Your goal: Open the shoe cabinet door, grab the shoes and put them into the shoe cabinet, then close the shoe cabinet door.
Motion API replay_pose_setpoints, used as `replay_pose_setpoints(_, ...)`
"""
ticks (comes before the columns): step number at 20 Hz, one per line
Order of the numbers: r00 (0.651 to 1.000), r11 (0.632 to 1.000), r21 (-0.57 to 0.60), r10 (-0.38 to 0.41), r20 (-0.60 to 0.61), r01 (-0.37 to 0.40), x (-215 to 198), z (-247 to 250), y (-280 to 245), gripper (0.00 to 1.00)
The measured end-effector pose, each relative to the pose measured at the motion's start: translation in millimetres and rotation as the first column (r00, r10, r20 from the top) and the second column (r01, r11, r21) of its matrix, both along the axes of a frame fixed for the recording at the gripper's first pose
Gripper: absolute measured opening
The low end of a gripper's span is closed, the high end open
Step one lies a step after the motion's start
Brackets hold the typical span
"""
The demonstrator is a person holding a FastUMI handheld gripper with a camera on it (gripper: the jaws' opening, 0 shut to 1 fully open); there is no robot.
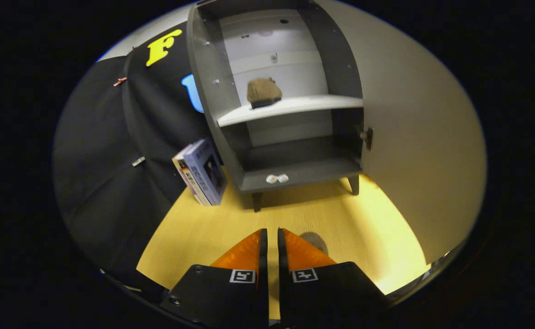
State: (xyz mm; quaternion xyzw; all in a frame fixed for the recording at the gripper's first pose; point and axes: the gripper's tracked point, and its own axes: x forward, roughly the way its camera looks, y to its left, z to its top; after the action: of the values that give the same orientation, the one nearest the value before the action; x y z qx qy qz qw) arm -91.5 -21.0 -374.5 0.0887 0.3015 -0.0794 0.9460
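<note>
The grey shoe cabinet (208, 91) stands ahead on short legs with its door (414, 137) swung wide open to the right. A brown shoe (263, 92) rests on the pale middle shelf (318, 106). The lower compartment holds nothing that I can see. My gripper (272, 235) hovers over the yellow wooden floor (203, 228), well short of the cabinet. Its fingers stand almost together with only a thin gap, and nothing is held between them. A small dark patch (314, 241) lies on the floor just right of the fingertips; I cannot tell what it is.
A couple of boxes (202, 172) lean against the cabinet's left side on the floor. Black cloth (112, 183) hangs on the left. A small white catch (277, 178) sits on the front edge of the cabinet's bottom board.
</note>
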Motion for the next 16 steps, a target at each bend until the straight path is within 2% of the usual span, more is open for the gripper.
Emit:
replay_pose_setpoints(2,0.998,1.000,-0.016,-0.023,-0.062,0.022,-5,-34,-4,0.14)
replay_pose_setpoints(5,0.992,0.999,-0.036,-0.023,-0.125,0.019,-13,-74,-6,0.23)
replay_pose_setpoints(9,0.974,0.998,-0.048,-0.043,-0.223,0.033,-28,-117,-11,0.40)
replay_pose_setpoints(16,0.959,0.999,-0.017,-0.047,-0.278,0.044,-28,-156,-15,0.40)
